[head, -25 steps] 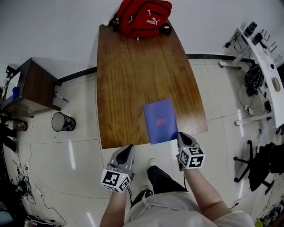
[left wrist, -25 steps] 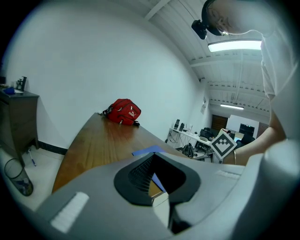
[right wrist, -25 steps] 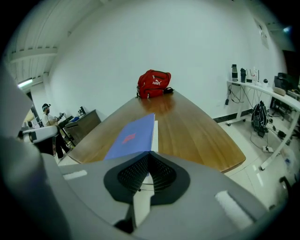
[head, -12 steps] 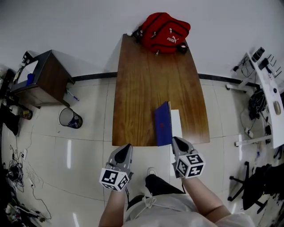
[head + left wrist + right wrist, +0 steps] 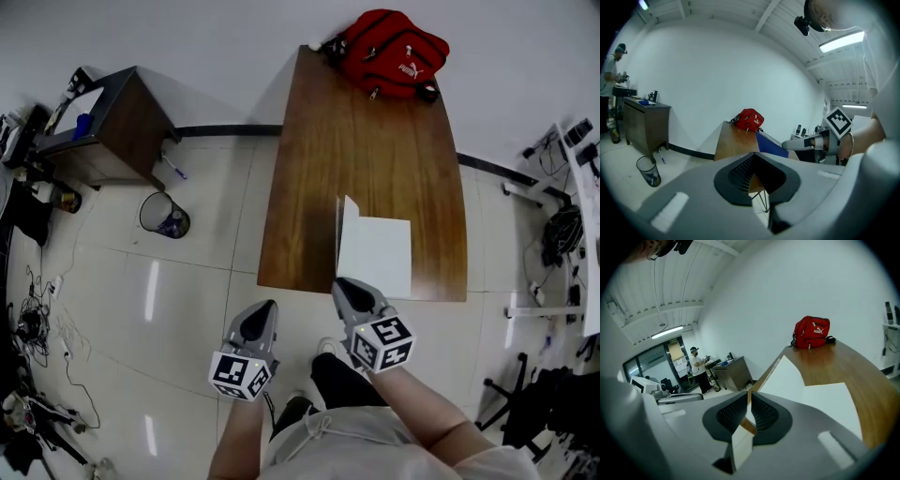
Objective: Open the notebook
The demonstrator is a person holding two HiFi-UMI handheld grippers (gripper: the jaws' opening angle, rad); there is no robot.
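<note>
The notebook (image 5: 382, 255) lies near the front edge of the wooden table (image 5: 375, 122), a white page showing. Its blue cover (image 5: 341, 234) stands about upright along the left side; its blue outside shows in the left gripper view (image 5: 771, 147). My right gripper (image 5: 343, 284) is at the cover's near corner. In the right gripper view its jaws (image 5: 749, 397) are opening, parted a little, with the cover's edge (image 5: 771, 373) still between them. My left gripper (image 5: 262, 311) hangs off the table's front left, shut (image 5: 752, 159), holding nothing.
A red bag (image 5: 398, 42) sits at the table's far end. Left of the table stand a dark cabinet (image 5: 108, 131) and a waste bin (image 5: 164, 216). Another person (image 5: 697, 366) works by the cabinet. Cables and office chairs lie along the room's edges.
The blue cover went from flat to upright, lifted and swung leftward by my right gripper, baring a white page. My left gripper shifted a little.
</note>
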